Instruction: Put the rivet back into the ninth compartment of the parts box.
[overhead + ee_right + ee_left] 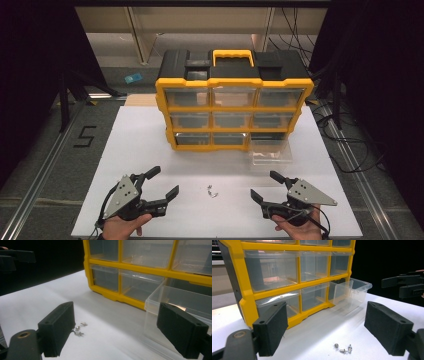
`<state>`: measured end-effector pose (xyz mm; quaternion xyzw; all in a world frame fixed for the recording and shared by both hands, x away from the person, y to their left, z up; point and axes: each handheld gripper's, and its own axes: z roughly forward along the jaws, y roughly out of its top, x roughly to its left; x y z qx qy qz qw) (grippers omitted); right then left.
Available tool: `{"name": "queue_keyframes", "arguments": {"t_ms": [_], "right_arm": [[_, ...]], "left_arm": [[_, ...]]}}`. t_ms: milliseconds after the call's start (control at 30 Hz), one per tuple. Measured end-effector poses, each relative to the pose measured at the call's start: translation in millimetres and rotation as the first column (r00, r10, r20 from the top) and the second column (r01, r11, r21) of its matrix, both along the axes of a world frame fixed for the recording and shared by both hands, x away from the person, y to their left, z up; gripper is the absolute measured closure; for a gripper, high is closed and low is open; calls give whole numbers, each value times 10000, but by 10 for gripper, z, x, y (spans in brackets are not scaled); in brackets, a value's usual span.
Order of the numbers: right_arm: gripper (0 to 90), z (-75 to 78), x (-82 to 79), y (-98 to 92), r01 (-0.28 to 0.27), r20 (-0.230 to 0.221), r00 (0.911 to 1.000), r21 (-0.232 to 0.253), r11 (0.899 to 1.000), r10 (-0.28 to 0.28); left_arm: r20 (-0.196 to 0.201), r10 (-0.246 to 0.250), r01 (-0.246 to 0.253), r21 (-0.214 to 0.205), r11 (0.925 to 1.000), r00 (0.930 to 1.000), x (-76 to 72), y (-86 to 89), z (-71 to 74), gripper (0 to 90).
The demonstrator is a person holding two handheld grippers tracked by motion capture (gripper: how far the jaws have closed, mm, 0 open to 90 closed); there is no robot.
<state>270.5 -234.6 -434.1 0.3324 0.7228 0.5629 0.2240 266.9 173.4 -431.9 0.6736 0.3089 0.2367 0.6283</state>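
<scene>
Screws (343,348) distinct in left gripper view, high view blurs them (212,191)

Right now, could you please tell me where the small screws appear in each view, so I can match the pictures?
High view: the small screws lie on the white table, centre, between the two grippers.
Left gripper view: bottom centre, between its jaws.
Right gripper view: lower left, beside its left jaw.
Shared landmark: the pulled-out clear drawer of the yellow organizer.

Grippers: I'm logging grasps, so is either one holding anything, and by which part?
Nothing is held. The left gripper and right gripper both stand open above the table, the small screws lying loose between them.
</scene>
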Motion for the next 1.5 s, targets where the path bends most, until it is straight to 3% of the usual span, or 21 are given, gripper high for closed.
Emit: {"name": "queue_keyframes", "arguments": {"t_ms": [100, 300, 467, 500, 533, 600, 767, 800, 833, 933, 1000, 1233, 1267, 1300, 1333, 1367, 1400, 1433, 1467, 1500], "right_arm": [[155, -1, 5, 2, -11, 125, 9999, 157, 9999, 9], [153, 24, 1, -8, 25, 93, 10000, 22, 10000, -25], [152, 41, 15, 25, -240, 215, 9995, 44, 9997, 239], [152, 59, 14, 26, -316, 149, 9994, -126, 9994, 318], [152, 71, 35, 41, -388, 418, 9983, -217, 9990, 397], [153, 116, 62, 59, -562, 281, 9979, -522, 9971, 577], [153, 177, 139, 132, -974, 417, 9941, -730, 9926, 1006], [153, 188, 142, 150, -1118, 251, 9931, -823, 9903, 1142], [153, 195, 168, 168, -1143, 492, 9916, -997, 9884, 1197], [153, 217, 216, 243, -1493, 364, 9872, -1333, 9798, 1554], [159, 235, 251, 300, -1777, 241, 9825, -1782, 9678, 1848], [176, 239, 380, 515, -2734, -621, 9615, -3105, 9104, 2676], [177, 238, 397, 543, -2778, -699, 9603, -3256, 9038, 2700], [177, 238, 397, 543, -2778, -699, 9603, -3256, 9038, 2700], [189, 232, 438, 602, -3056, -994, 9520, -3521, 8846, 2893], [189, 232, 438, 602, -3056, -994, 9520, -3521, 8846, 2893], [192, 222, 474, 667, -3382, -1315, 9410, -3830, 8596, 3117], [197, 213, 490, 701, -3559, -1470, 9345, -3984, 8453, 3242], [197, 213, 490, 701, -3559, -1470, 9345, -3984, 8453, 3242], [199, 189, 520, 773, -3736, -1851, 9274, -4201, 8270, 3250]], "left_arm": [[-6, 1, -1, 4, 10000, 10000, 0, 0, -1, 185], [0, 11, -11, 5, 10000, 10000, 0, 3, 0, 185], [-3, 11, -11, 14, 10000, 10000, 0, 0, -1, 185], [1, 11, -11, 12, 10000, 10000, 0, 1, -1, 185], [5, 15, -15, 18, 10000, 10000, 1, 2, -1, 185], [7, 27, -27, -7, 10000, 10000, 0, 3, 0, 185], [-4, 20, -20, 18, 10000, 10000, 1, 0, -3, 185], [-2, 22, -22, 17, 10000, 10000, 2, 1, -3, 185], [-4, 26, -26, 10, 10000, 10000, 2, 1, -3, 185], [0, 37, -37, -2, 10000, 10000, 3, 1, -2, 185], [10, 41, -41, -9, 10000, 10000, 2, 2, -1, 185], [-37, 76, -76, -53, 10000, 10000, 2, 8, -3, 185], [-37, 76, -76, -53, 10000, 10000, 2, 8, -3, 185], [-30, 75, -75, -35, 10000, 10000, 2, 12, -2, 185], [9, 77, -77, -39, 10000, 10000, 3, 12, 3, 185], [9, 77, -77, -39, 10000, 10000, 3, 12, 3, 185], [14, 74, -73, -35, 10000, 10000, 2, 8, 2, 185], [13, 69, -69, -23, 10000, 10000, 0, 8, 1, 186], [13, 69, -69, -23, 10000, 10000, 0, 8, 1, 185], [18, 72, -72, -35, 10000, 10000, 1, 8, 3, 185]]}}
